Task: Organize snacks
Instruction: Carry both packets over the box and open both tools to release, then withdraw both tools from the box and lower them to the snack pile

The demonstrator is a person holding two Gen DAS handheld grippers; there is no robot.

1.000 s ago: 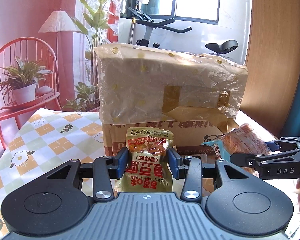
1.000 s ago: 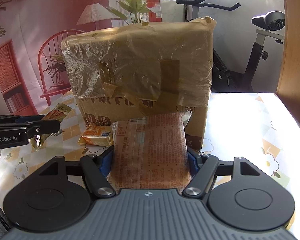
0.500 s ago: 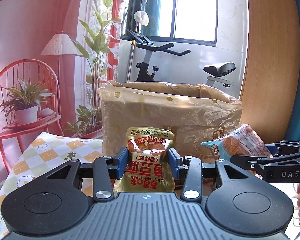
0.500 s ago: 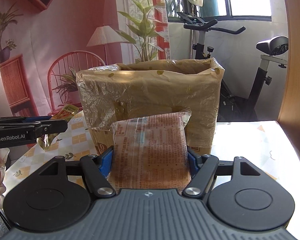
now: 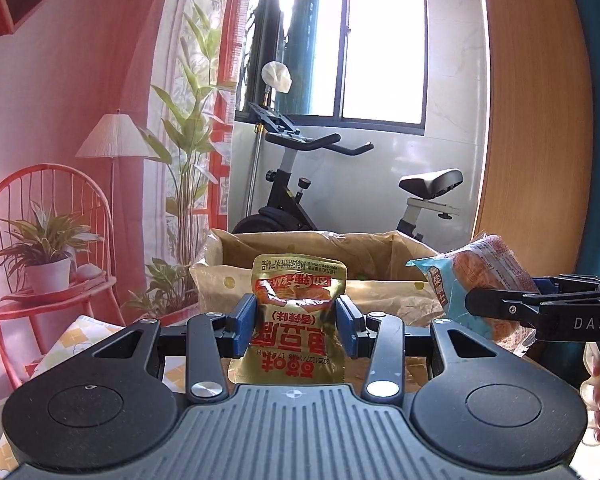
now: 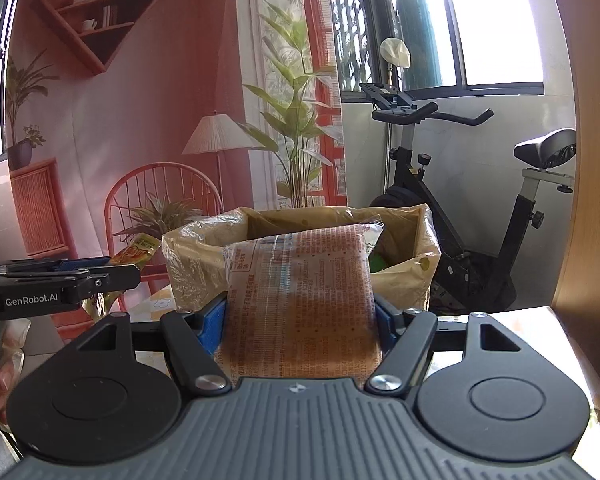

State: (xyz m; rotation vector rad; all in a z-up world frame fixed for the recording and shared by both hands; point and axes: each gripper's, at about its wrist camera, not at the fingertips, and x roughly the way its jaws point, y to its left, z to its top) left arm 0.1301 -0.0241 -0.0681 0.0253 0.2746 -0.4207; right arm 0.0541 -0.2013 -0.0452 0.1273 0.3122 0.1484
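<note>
Snacks number two in our hands: one gold pouch (image 5: 296, 320) clamped in our left gripper (image 5: 296, 326) and one clear cracker pack (image 6: 300, 304) squeezed in our right gripper (image 6: 300, 320). Both stand upright, long axis vertical, raised just before the rim of one open lined box (image 6: 400, 276). We cannot make out the box's contents; our grippers hide both wrappers' lower ends.
</note>
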